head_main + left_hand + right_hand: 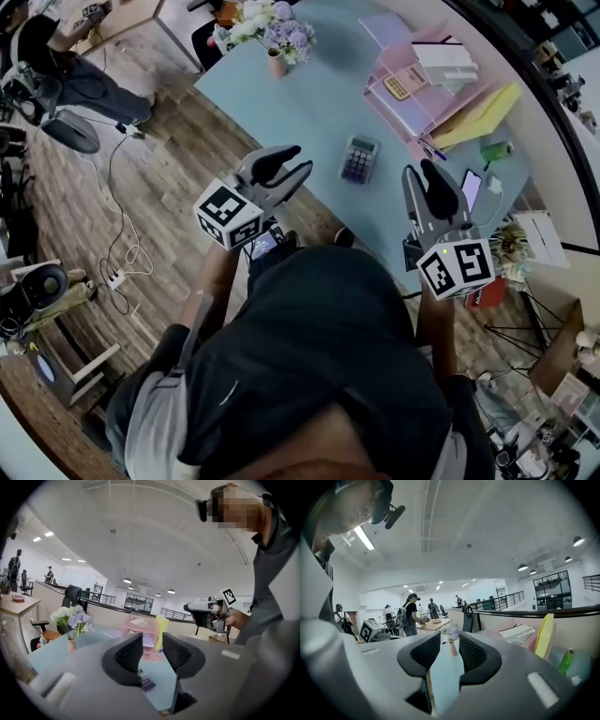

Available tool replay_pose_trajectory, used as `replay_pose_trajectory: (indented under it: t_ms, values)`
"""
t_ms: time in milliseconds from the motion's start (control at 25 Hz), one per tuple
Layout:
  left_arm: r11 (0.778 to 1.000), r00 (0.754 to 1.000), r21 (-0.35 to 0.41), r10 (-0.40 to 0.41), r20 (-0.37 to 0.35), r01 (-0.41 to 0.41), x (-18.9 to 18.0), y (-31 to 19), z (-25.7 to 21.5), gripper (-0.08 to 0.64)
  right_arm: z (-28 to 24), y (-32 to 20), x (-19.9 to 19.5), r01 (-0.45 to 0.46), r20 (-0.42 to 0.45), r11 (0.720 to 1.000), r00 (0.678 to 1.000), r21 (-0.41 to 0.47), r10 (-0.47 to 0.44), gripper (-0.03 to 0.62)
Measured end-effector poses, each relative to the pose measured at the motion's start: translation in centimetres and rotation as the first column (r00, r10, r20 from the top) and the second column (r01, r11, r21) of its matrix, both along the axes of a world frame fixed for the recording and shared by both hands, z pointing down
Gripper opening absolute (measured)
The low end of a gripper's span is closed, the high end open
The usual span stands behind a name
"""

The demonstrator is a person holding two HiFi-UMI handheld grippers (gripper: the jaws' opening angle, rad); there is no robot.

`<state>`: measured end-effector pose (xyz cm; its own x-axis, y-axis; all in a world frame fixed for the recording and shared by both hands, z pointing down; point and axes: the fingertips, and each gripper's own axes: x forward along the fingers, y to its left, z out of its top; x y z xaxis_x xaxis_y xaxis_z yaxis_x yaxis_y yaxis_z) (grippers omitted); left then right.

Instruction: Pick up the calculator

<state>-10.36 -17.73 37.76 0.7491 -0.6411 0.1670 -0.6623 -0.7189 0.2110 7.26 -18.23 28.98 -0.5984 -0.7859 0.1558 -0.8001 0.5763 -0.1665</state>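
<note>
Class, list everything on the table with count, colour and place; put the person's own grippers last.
table: one, pale blue, centre
calculator: one, grey, purple keys, mid-table
vase of flowers: one, white and lilac, far edge
tray: one, pink, right side
folder: one, yellow, beside tray
phone: one, purple screen, right edge
left gripper: one, grey, open, empty, at near edge
right gripper: one, grey, open, empty, near phone

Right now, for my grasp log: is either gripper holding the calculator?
No, the calculator lies on the table, apart from the left gripper and right gripper.
</note>
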Motion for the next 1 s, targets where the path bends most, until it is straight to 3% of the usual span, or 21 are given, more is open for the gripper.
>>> replay_pose_trajectory:
  t_ms: [360,1000]
  values:
    - [0.997,0.999,-0.071,-0.033,0.016,0.034,1.9,-1.5,3.0,0.173,2.1,-2.3,1.6,0.045,0.007,0.998,0.999,-0.049,-0.044,0.124]
    - [0.98,0.998,-0.2,0.026,0.058,-0.014,5.9,-5.9,10.7,0.173,7.8,-3.9,5.7,0.016,0.007,0.987,1.0,-0.163,-0.015,0.124]
